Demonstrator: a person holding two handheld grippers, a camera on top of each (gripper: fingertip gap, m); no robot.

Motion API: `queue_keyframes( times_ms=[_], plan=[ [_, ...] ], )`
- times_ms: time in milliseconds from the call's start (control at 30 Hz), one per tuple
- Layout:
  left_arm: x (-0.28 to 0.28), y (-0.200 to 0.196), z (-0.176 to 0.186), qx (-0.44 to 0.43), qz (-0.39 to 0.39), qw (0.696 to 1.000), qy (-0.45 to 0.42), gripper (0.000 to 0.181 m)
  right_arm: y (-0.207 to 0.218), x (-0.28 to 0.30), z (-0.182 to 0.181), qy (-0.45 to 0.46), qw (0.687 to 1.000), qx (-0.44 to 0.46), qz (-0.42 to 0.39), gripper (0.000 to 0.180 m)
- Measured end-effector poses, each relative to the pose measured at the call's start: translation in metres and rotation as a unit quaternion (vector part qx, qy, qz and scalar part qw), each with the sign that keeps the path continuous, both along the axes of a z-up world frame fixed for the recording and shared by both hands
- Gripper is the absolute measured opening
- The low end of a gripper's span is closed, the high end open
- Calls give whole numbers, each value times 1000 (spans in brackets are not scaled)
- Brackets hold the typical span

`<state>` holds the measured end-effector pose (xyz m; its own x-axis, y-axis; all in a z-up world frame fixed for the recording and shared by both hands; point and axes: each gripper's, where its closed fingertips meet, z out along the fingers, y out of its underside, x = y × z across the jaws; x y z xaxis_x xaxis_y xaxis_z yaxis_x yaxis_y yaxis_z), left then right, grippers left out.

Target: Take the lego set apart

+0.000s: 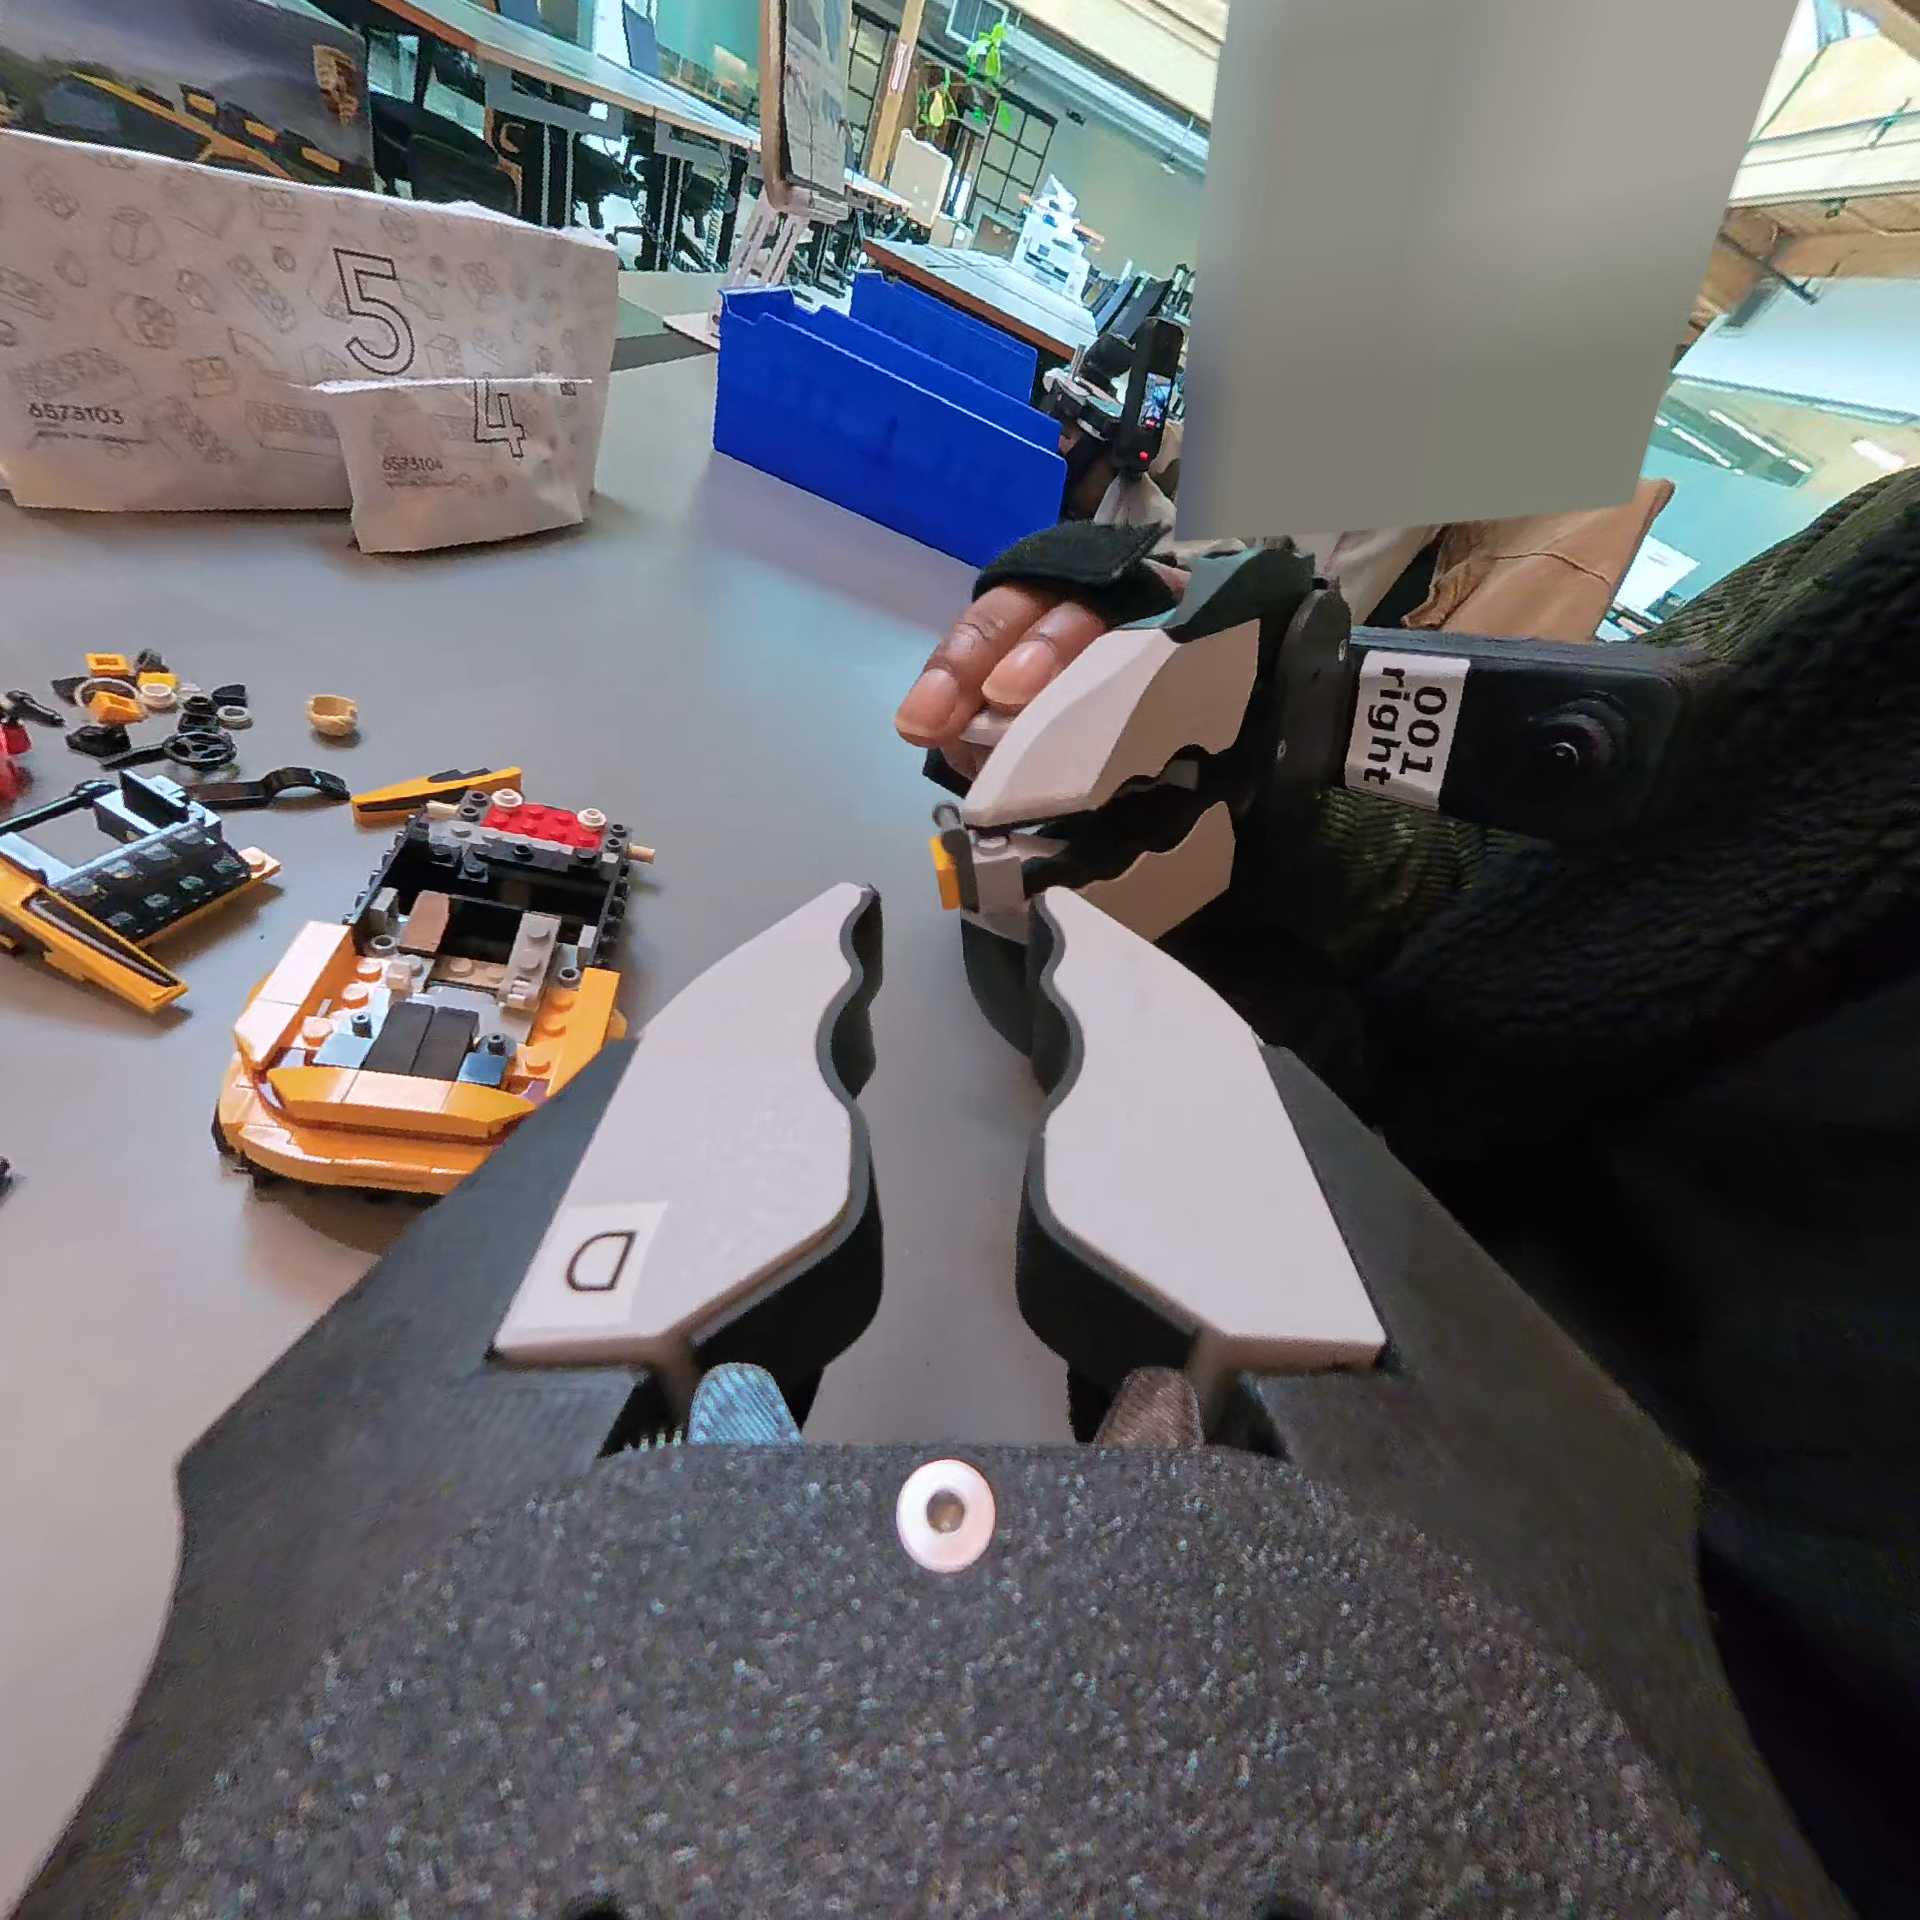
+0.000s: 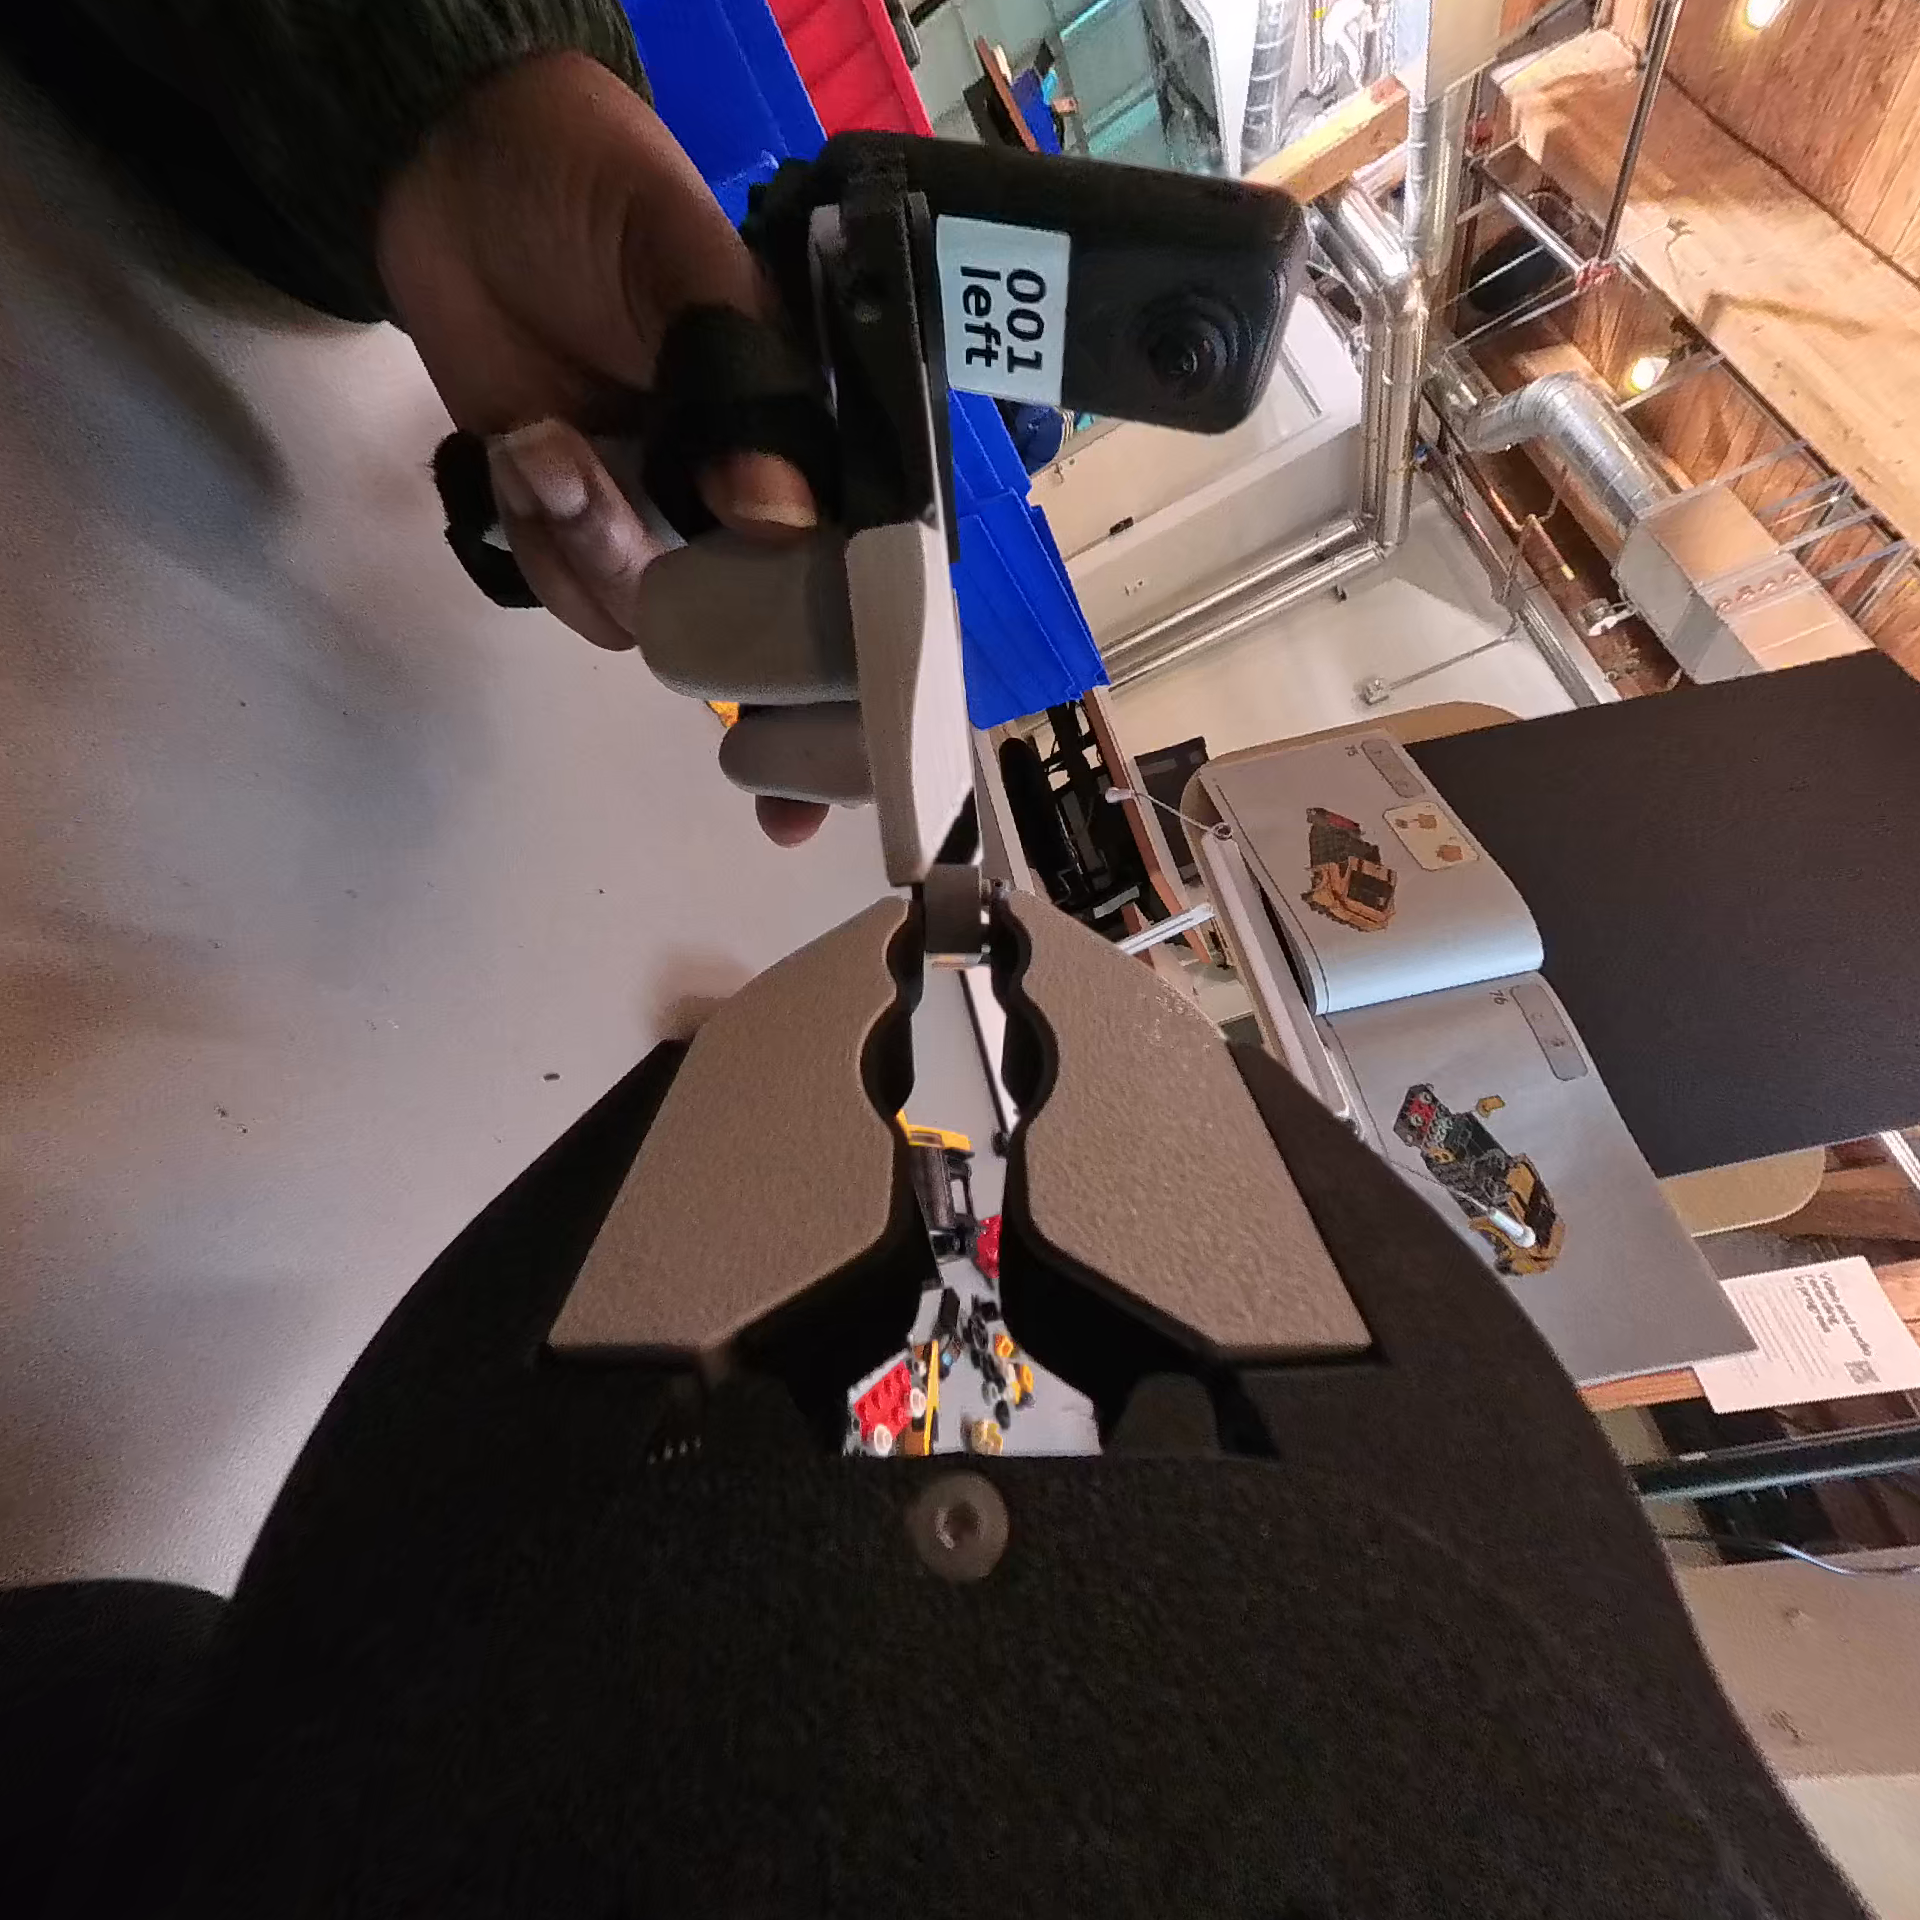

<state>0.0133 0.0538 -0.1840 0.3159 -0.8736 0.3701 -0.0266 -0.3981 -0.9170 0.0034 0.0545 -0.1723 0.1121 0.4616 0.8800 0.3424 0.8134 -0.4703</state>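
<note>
I hold the right gripper (image 1: 961, 847) pinched on a small grey-and-orange piece (image 1: 971, 862), lifted clear of the tabletop (image 1: 727, 644). This keeps the piece steady while the left gripper (image 1: 956, 914), jaws slightly spread and empty, meets it tip to tip, probably to pull a part off. The half-stripped orange lego car (image 1: 426, 997) sits left of both grippers, loose parts (image 1: 145, 717) beyond it. Two white paper bags (image 1: 291, 343) carry large numerals, and each gripper bears a printed label. An open instruction booklet (image 2: 1455, 1039) stands behind.
</note>
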Motion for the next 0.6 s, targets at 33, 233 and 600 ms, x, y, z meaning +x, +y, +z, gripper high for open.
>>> queue_keyframes(
  times_ms=[33,233,600],
  plan=[
    [0,0,1,-2,-1,1000,-3,24,-1,-1,-1,-3,1000,2,2,11],
    [-2,0,-1,25,7,999,27,15,1,-2,-4,-5,1000,-5,-1,12],
    [-6,-4,-76,4,-18,972,234,15,27,14,1,61,979,-196,-6,18]
  ],
)
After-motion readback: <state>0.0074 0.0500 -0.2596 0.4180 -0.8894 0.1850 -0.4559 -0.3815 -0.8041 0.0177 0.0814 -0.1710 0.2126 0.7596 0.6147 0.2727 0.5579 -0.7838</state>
